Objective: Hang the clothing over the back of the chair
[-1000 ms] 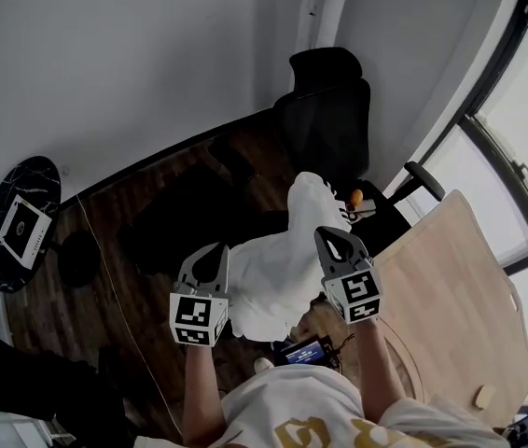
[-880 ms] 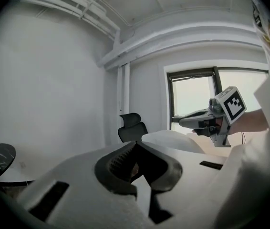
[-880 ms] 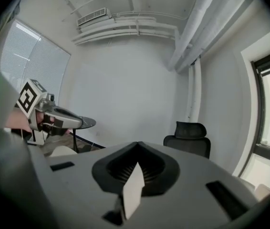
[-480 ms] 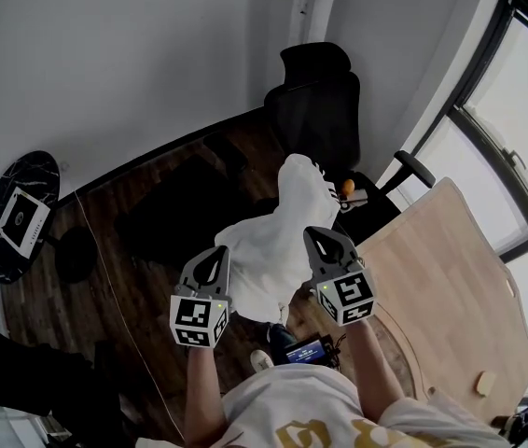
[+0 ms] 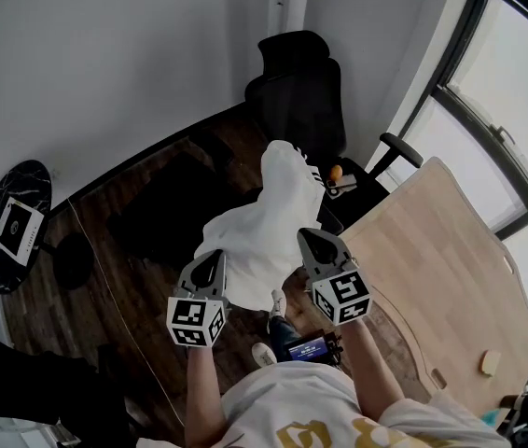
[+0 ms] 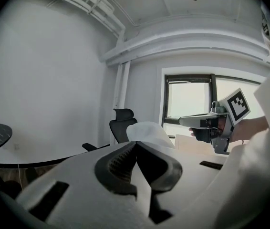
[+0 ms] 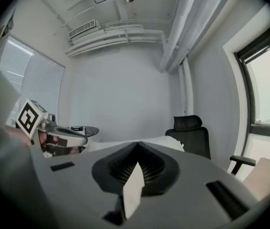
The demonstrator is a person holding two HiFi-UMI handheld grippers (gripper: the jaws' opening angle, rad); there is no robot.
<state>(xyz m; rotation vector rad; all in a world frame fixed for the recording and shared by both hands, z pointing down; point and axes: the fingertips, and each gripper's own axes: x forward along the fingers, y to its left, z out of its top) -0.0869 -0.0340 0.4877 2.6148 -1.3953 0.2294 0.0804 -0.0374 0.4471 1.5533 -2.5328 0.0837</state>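
While the black chair (image 5: 297, 91) is standing bare near the wall, nothing is draping over its back, so I'm judging the hanging itself is all left to do. The white clothing (image 5: 262, 217) is hanging in the air short of the chair, stretched between both grippers. The left gripper (image 5: 214, 258) is clamping one edge and the right gripper (image 5: 309, 239) the other, jaws pressing together on thin fabric. The head view is giving the gap between clothing and chair, plus the wooden worktop (image 5: 451, 278) alongside. The gripper views are showing what it cannot: a sliver of white cloth pinched in each pair of jaws, and the chair's back standing upright ahead.
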